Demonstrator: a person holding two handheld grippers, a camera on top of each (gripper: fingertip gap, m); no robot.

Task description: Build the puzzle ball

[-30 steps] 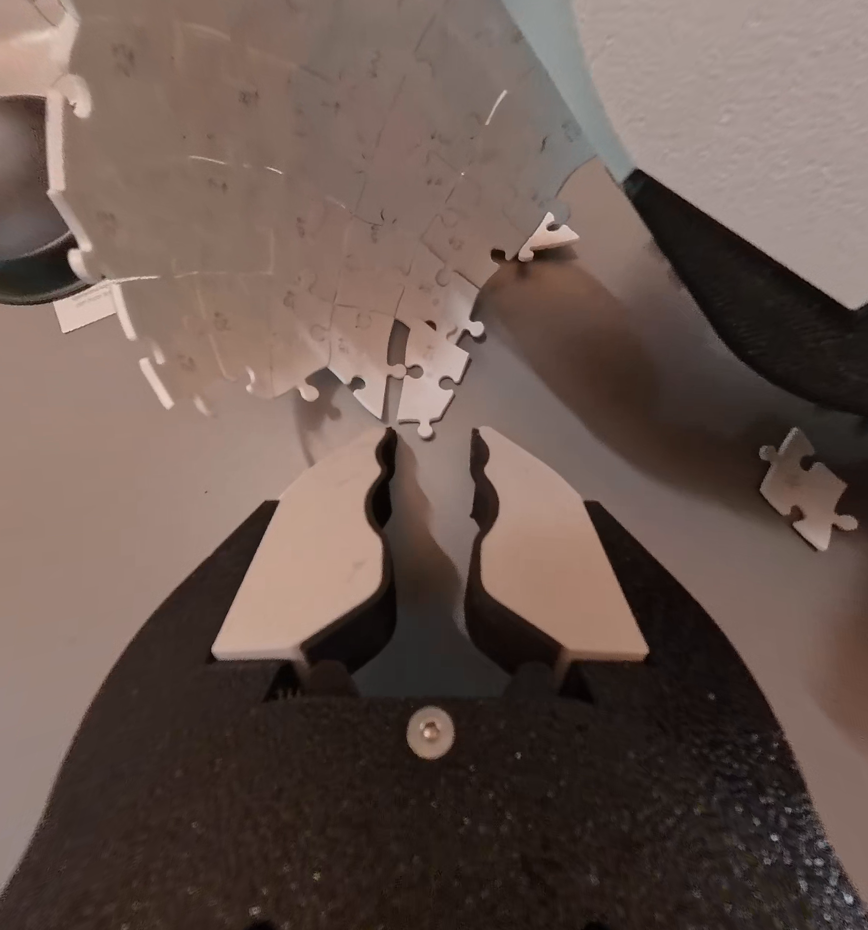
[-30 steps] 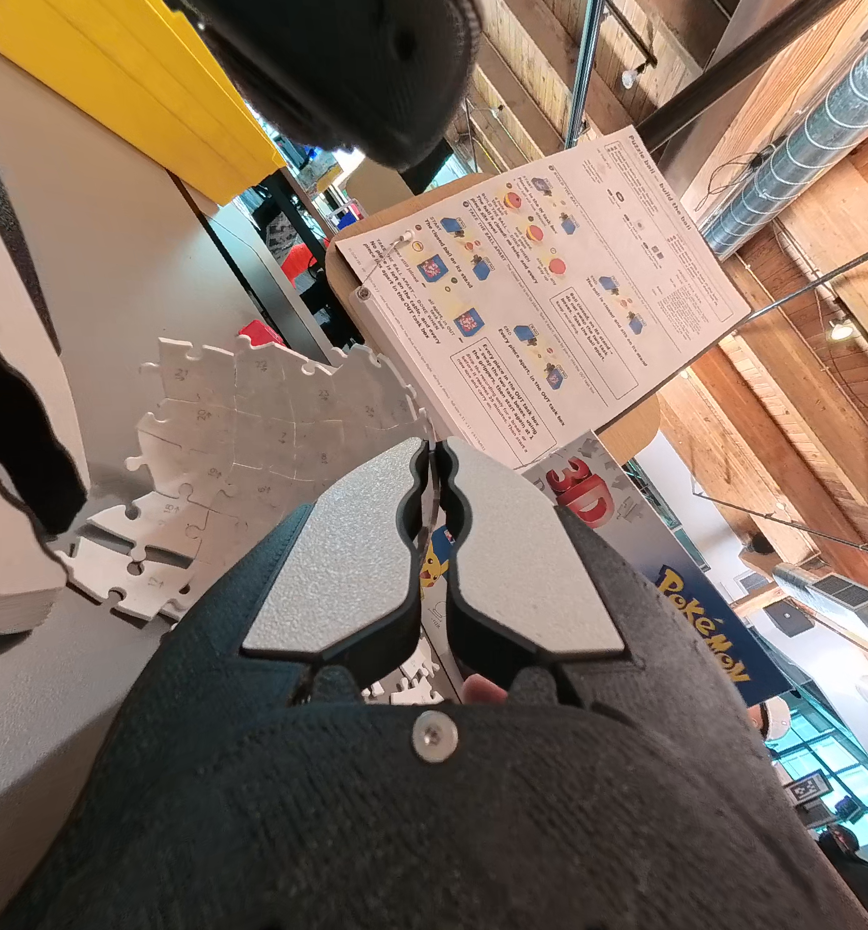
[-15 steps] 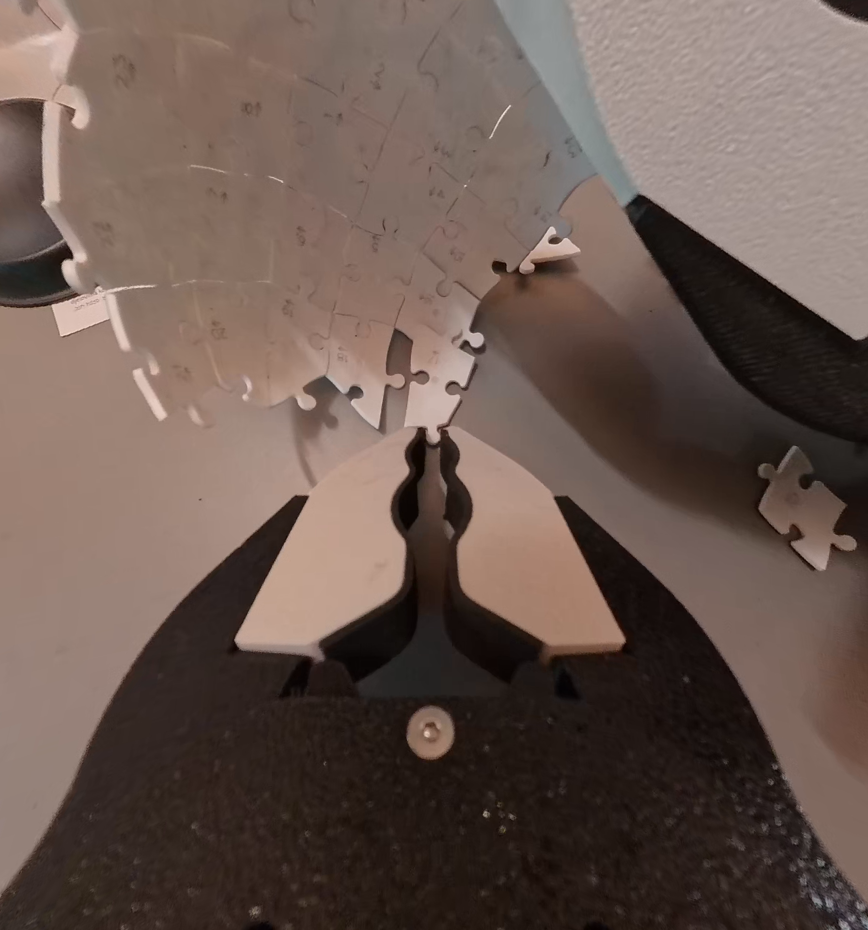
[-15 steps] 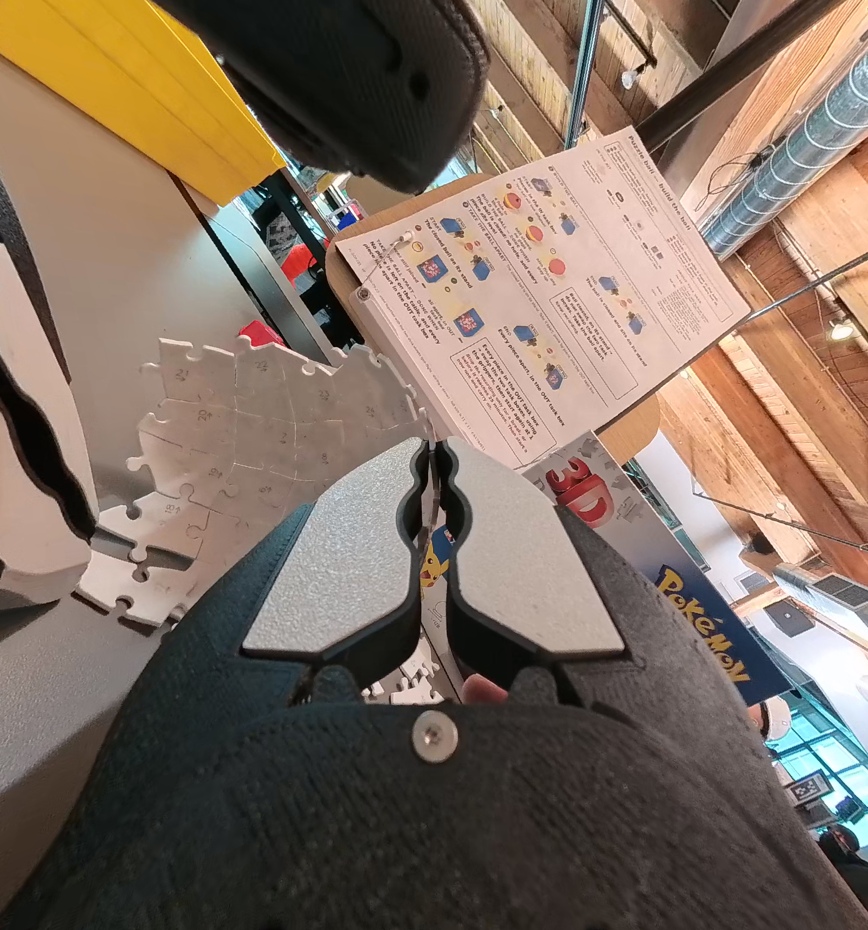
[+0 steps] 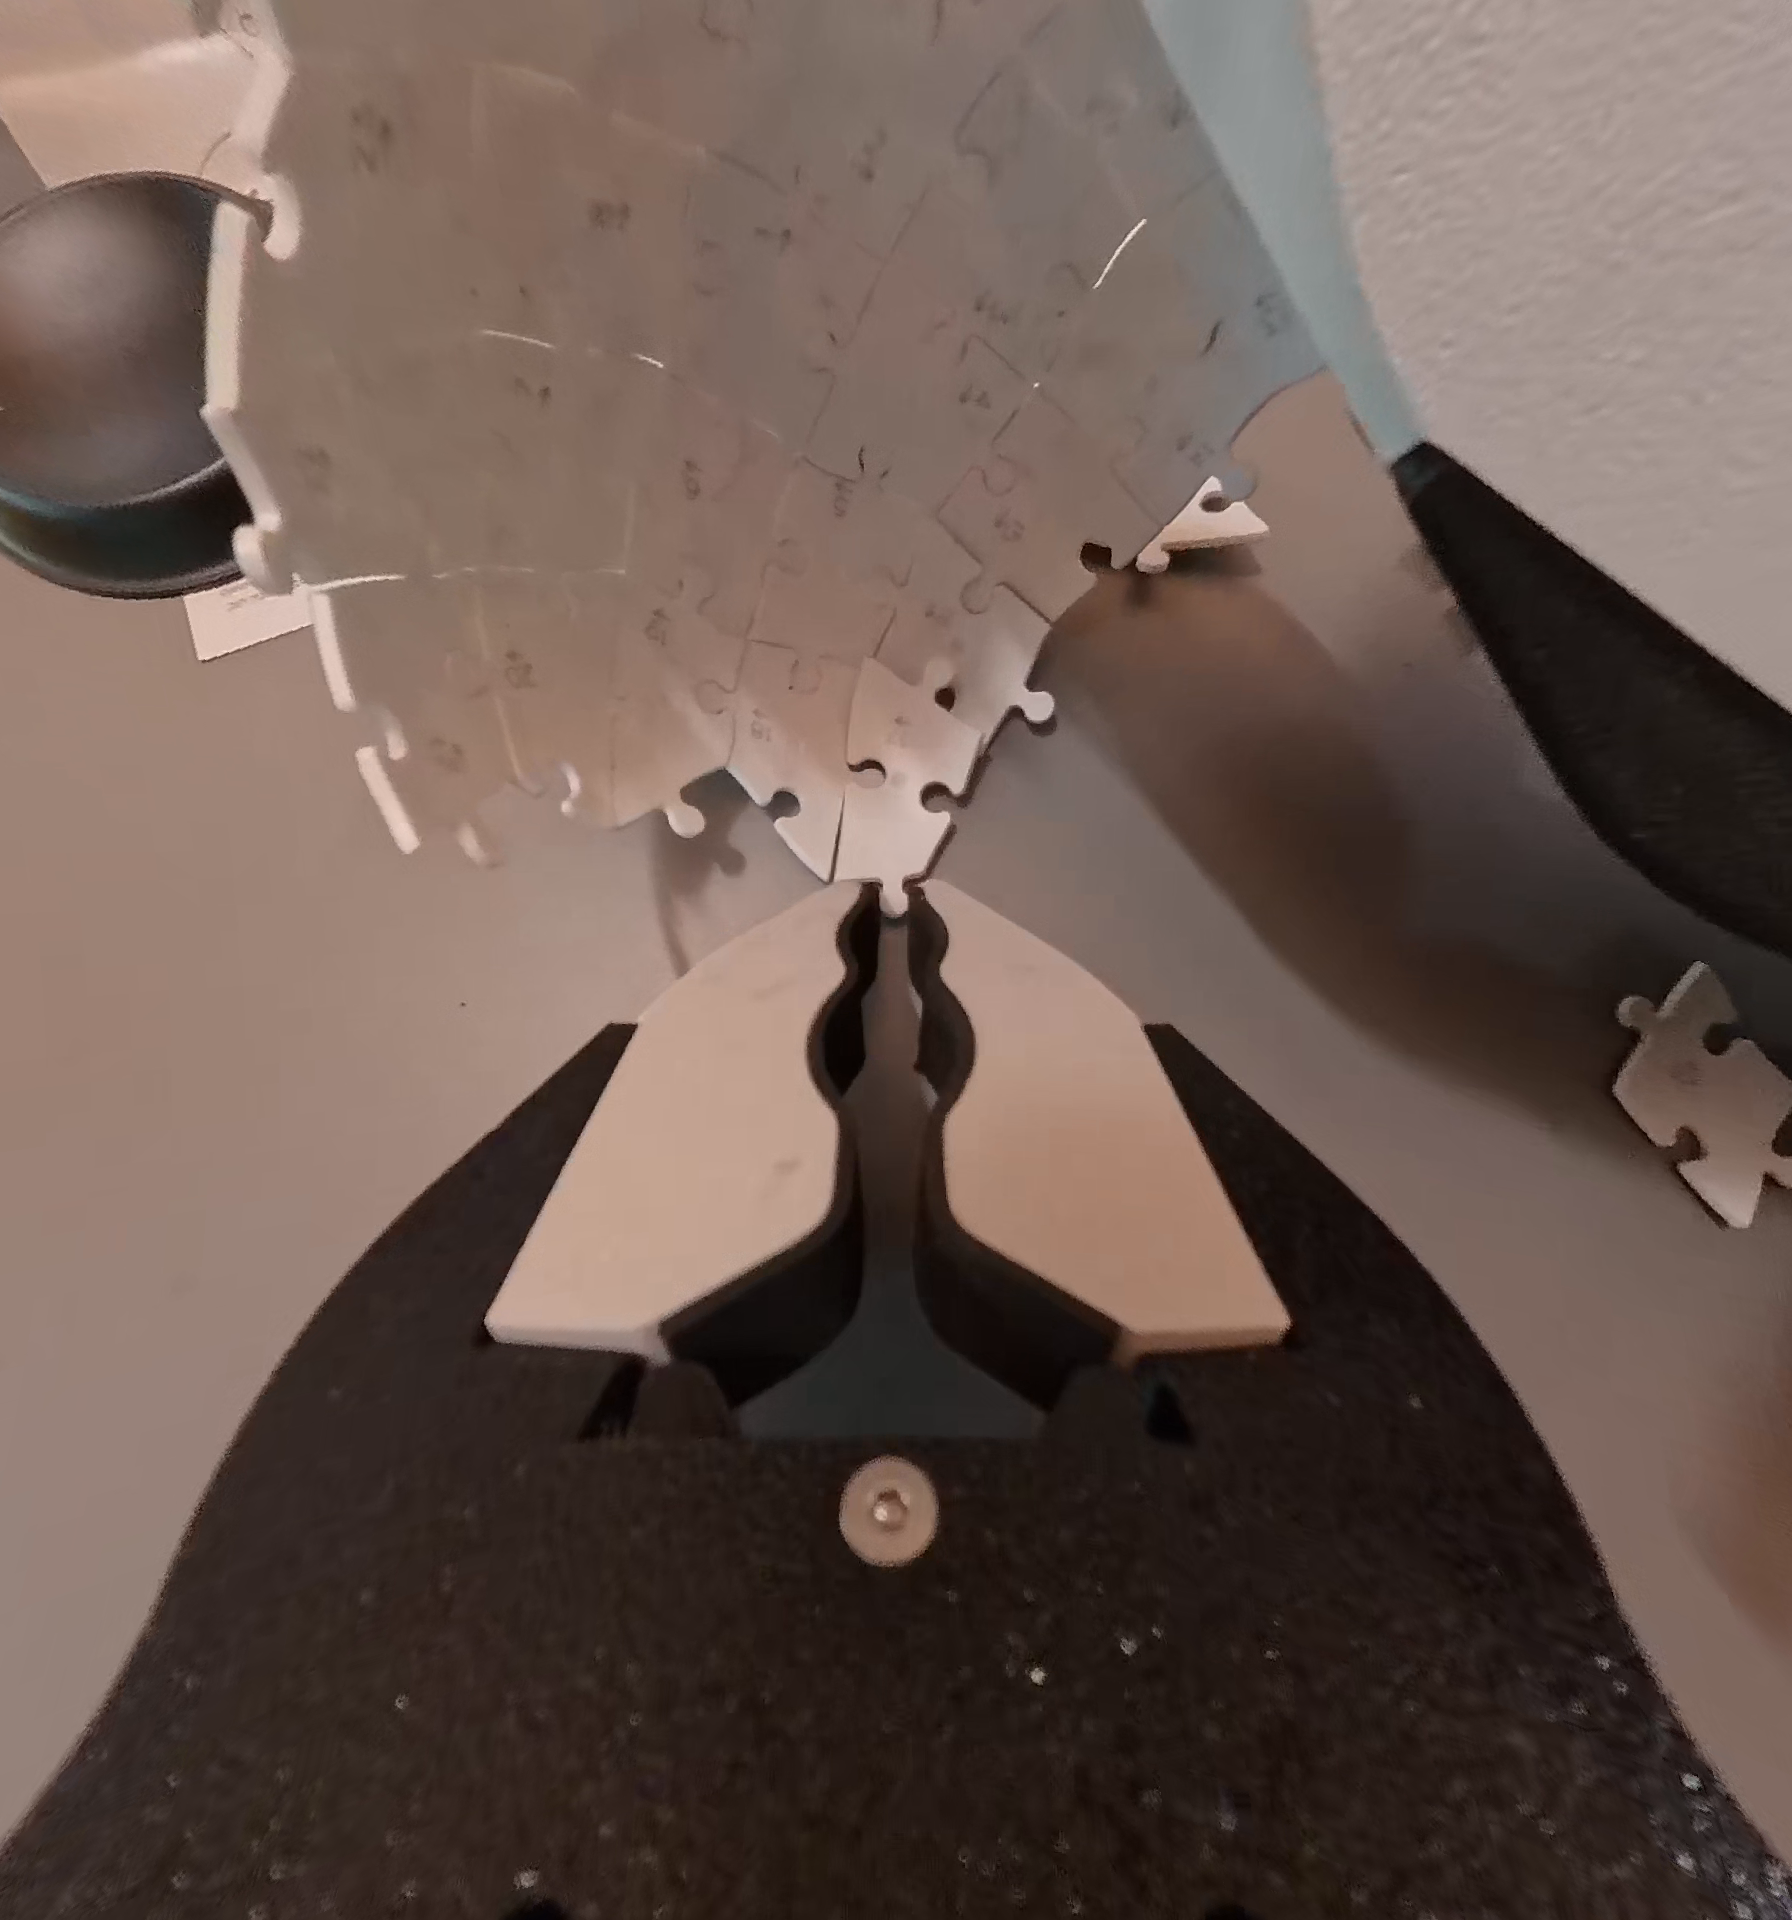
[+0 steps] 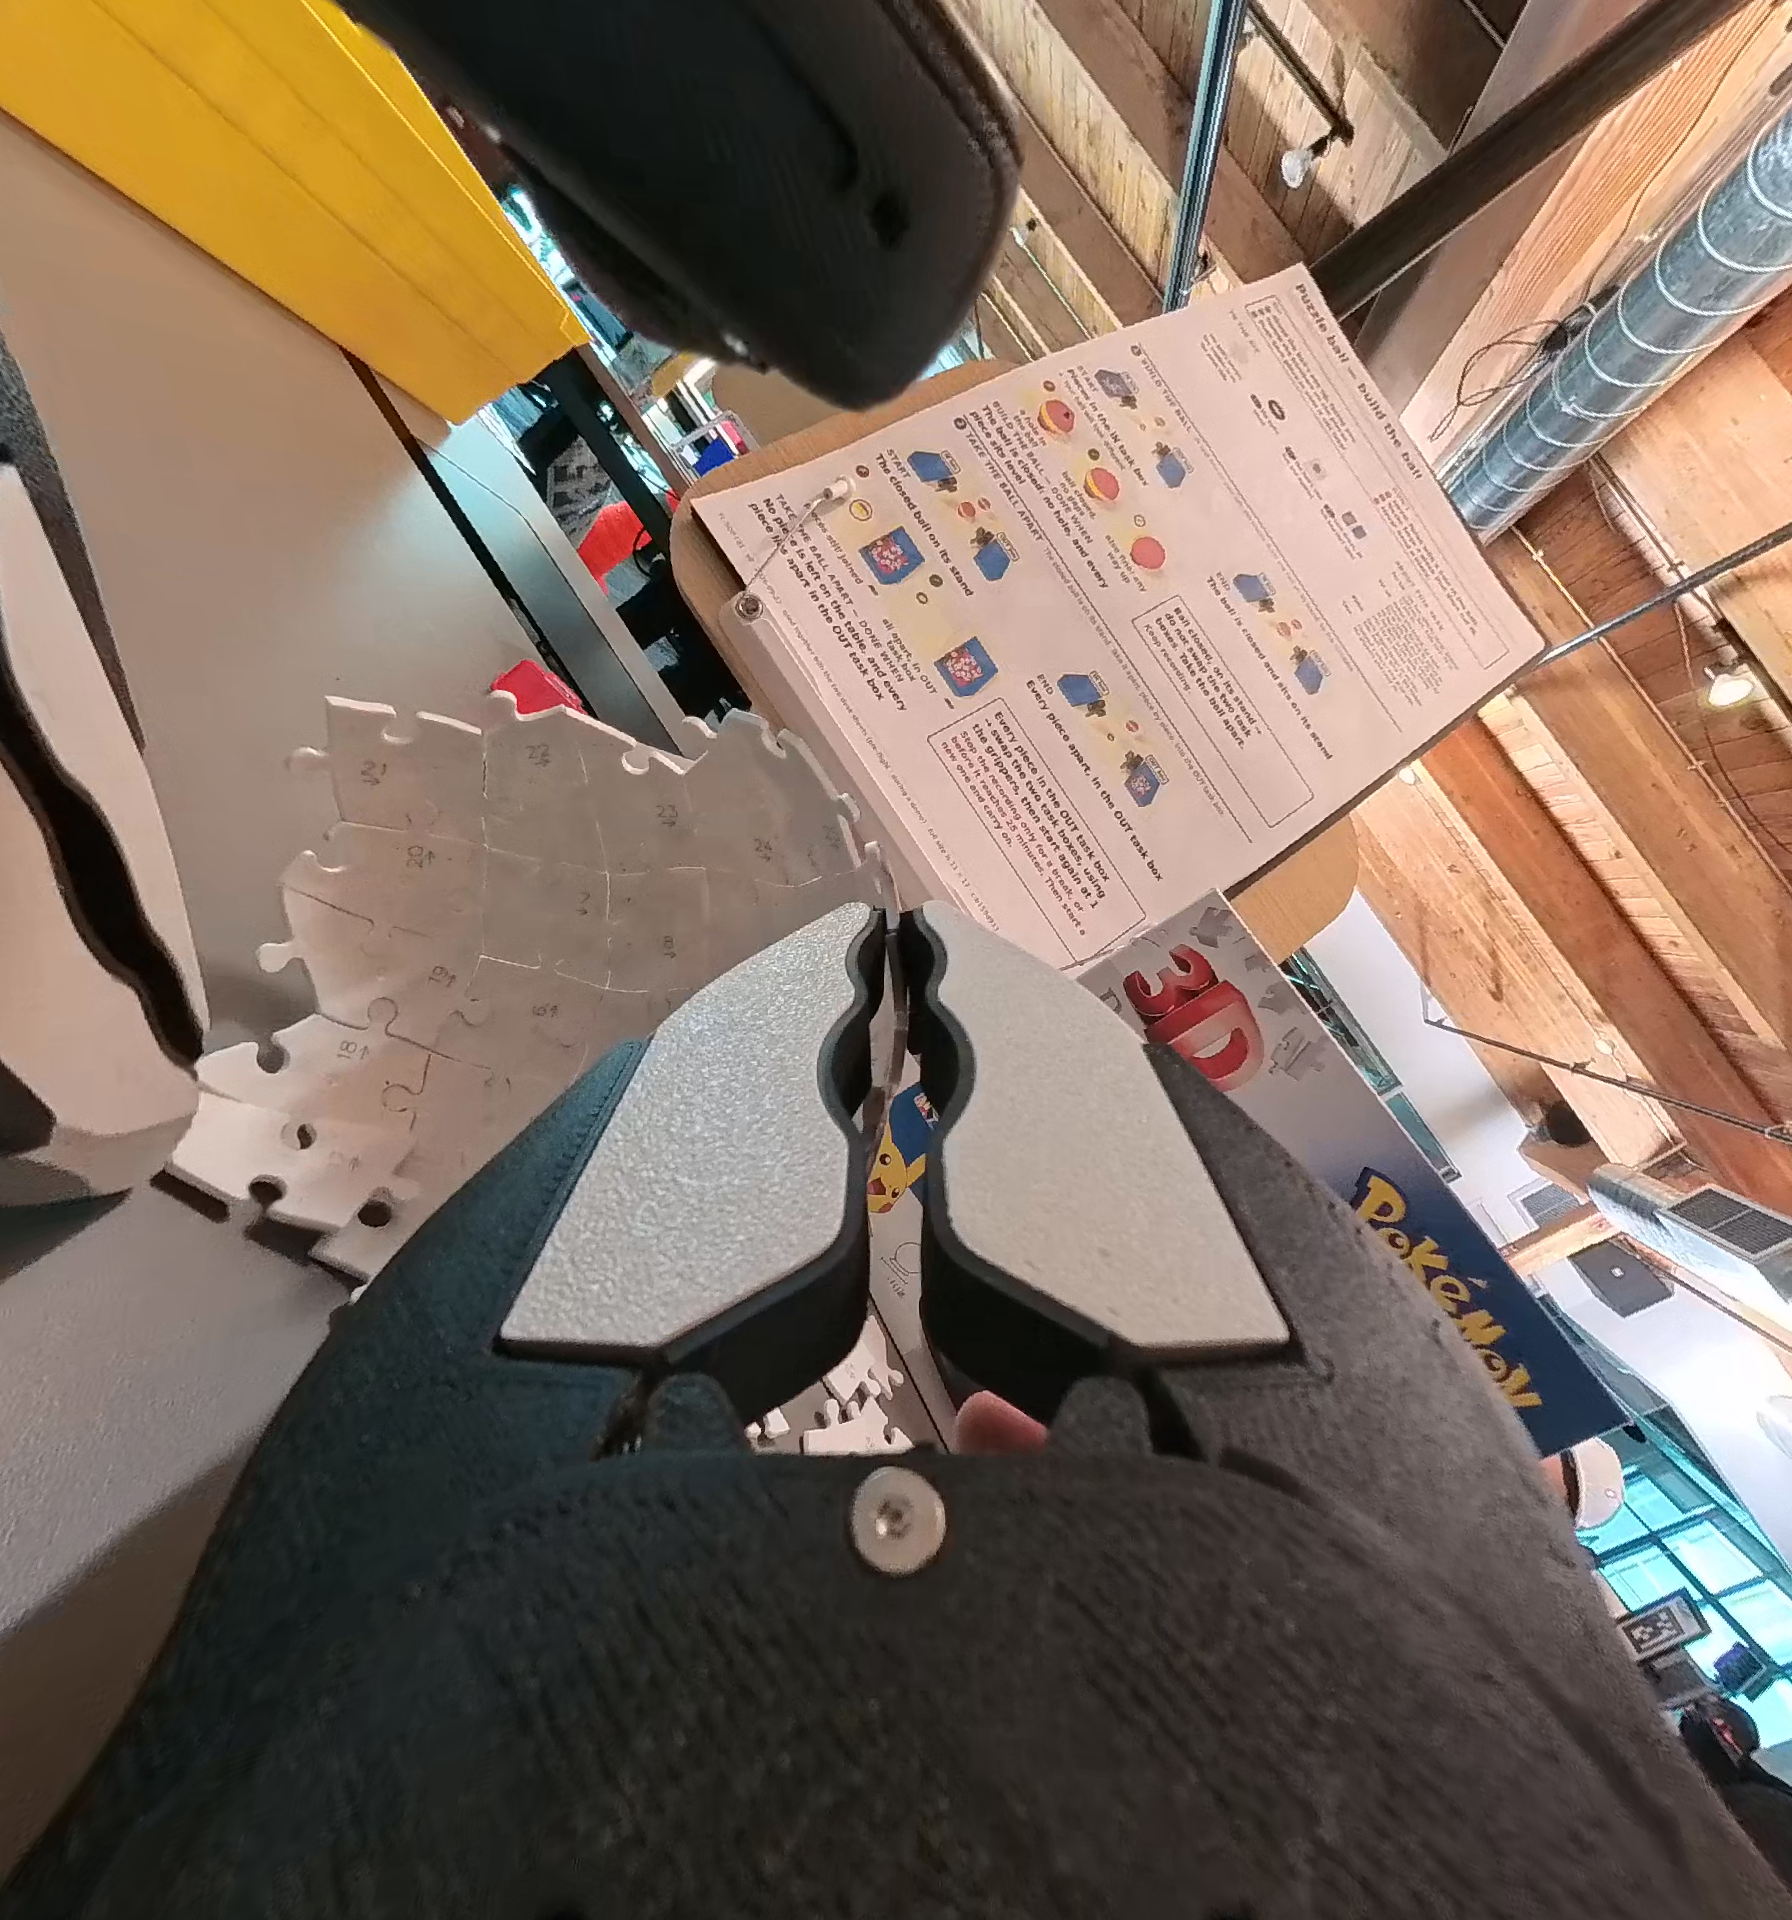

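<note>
Your left gripper has its fingers nearly together, pinching the small knob on the lowest piece of the curved puzzle shell, which fills the upper middle of the left wrist frame above a plain grey table. One loose puzzle piece lies on that table at the right edge, well apart from the shell. A dark round stand sits at the upper left, partly behind the shell, with a small white slip just beneath it.

Your right gripper is clamped tight on the far thin edge of the same shell, seen left of centre in its frame. Behind it, an instruction sheet hangs on a wooden board, a blue puzzle box stands lower right, and a yellow bin shows upper left. Wooden beams and a silver duct cross the ceiling upper right.
</note>
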